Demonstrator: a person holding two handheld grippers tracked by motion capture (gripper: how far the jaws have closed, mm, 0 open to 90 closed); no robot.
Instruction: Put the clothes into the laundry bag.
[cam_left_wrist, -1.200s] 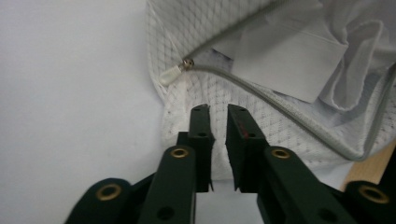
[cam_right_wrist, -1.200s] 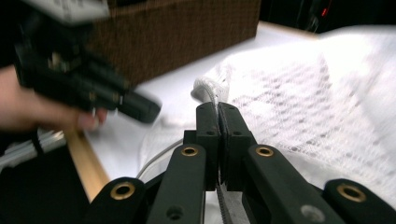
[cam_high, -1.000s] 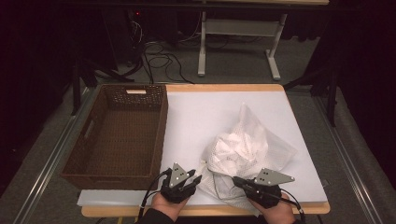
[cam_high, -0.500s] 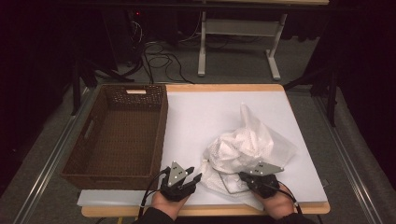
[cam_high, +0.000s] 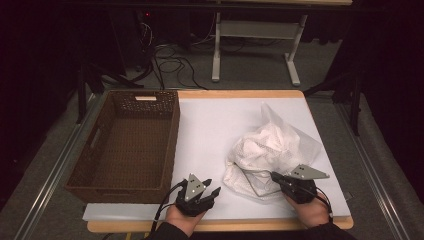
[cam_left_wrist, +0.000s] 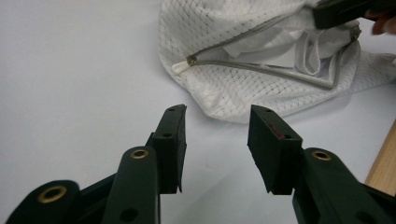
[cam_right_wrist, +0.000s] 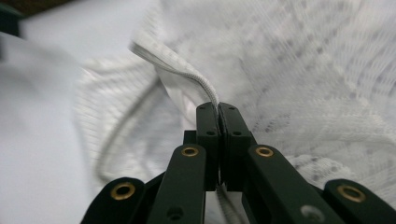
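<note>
On the white table's right side lies the mesh laundry bag, its zipper edge pinched in the right gripper, hand low at the near edge. Just left, the left gripper rests with jaws apart, having just been opening, nothing between them.

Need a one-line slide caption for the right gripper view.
Right gripper jaws shut on the zipper edge of a white mesh laundry bag.
</note>
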